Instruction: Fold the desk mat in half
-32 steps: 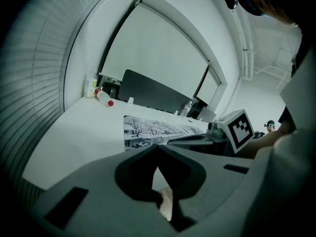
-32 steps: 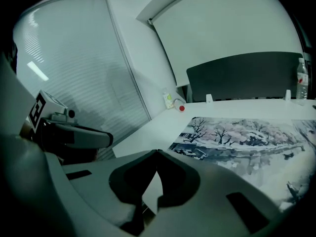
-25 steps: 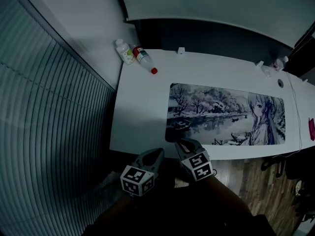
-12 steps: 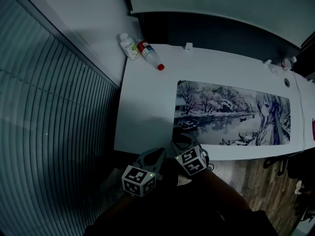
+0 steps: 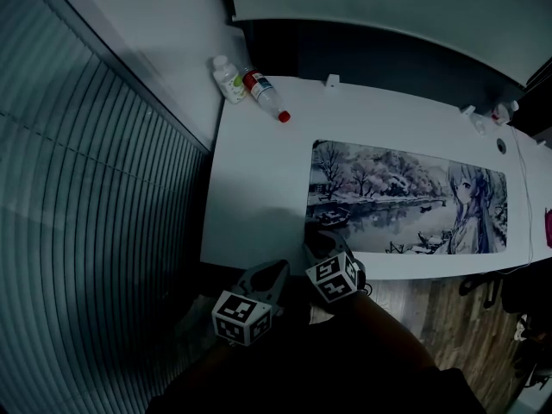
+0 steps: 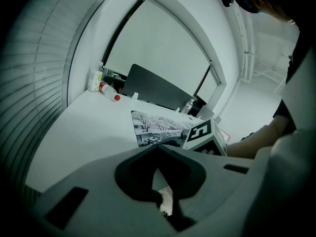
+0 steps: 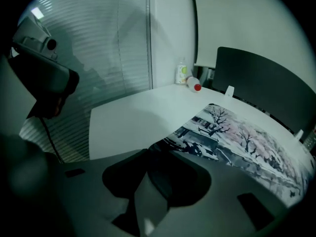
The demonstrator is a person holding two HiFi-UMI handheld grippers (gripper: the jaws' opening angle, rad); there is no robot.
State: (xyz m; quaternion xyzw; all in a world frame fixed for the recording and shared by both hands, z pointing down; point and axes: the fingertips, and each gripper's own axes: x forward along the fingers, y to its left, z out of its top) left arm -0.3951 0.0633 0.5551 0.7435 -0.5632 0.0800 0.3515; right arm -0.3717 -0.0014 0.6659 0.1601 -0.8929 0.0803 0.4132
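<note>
The desk mat (image 5: pixel 405 198), printed with a snowy lake scene and a girl, lies flat on the white desk (image 5: pixel 259 197). My right gripper (image 5: pixel 316 234) points down at the mat's near left corner. Its jaws have just been opening wide and eased in slightly. In the right gripper view the mat (image 7: pixel 237 137) has its corner right at the tips of the right gripper (image 7: pixel 150 149), and no pad visibly presses on it. My left gripper (image 5: pixel 280 267) hangs shut and empty off the desk's front edge, left of the right one. The left gripper view shows the mat (image 6: pixel 158 127) beyond the left gripper (image 6: pixel 157 147).
Two bottles, a white one (image 5: pixel 228 80) and a red-capped one (image 5: pixel 263 95), lie at the desk's far left corner. Window blinds (image 5: pixel 86 231) run along the left. Small items (image 5: pixel 483 119) and a cable (image 5: pixel 522 197) sit at the desk's right end. A dark panel stands behind.
My right gripper has sunk to the mat's near left corner, rolled a little, and its jaws have opened from shut. The left gripper has barely shifted.
</note>
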